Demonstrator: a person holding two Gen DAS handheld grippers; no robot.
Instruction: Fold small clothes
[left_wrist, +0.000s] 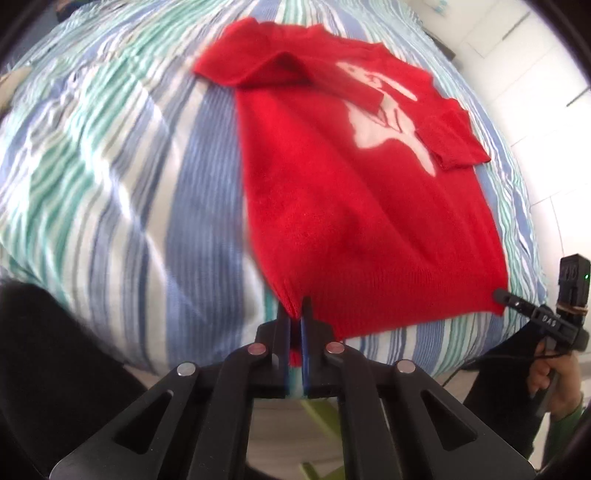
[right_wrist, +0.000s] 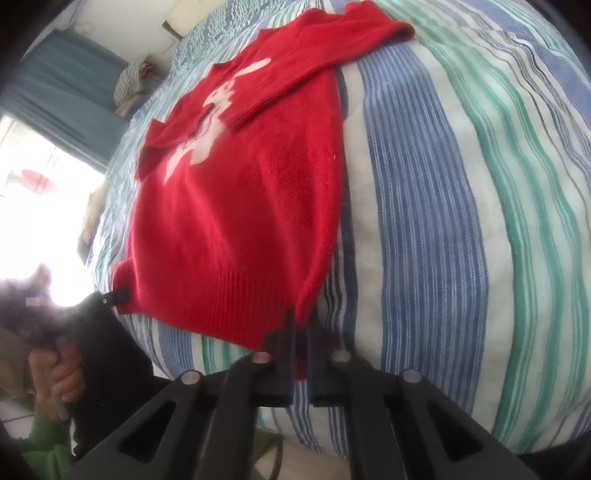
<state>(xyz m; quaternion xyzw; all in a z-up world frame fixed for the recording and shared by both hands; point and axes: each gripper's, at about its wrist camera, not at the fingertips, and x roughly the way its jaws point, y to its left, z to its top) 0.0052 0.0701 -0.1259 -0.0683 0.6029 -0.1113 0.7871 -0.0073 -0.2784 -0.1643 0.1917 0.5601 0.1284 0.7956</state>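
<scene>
Two corners of the red sweater's (left_wrist: 351, 221) ribbed hem are pinched: the left gripper (left_wrist: 295, 314) and right gripper (right_wrist: 301, 325) each have jaws clamped on the knit. It lies flat on the striped bedspread (left_wrist: 129, 166), sleeves folded in. Soft, light and floppy, it will likely sag between the grips, so the hem corners look the sensible hold.
</scene>
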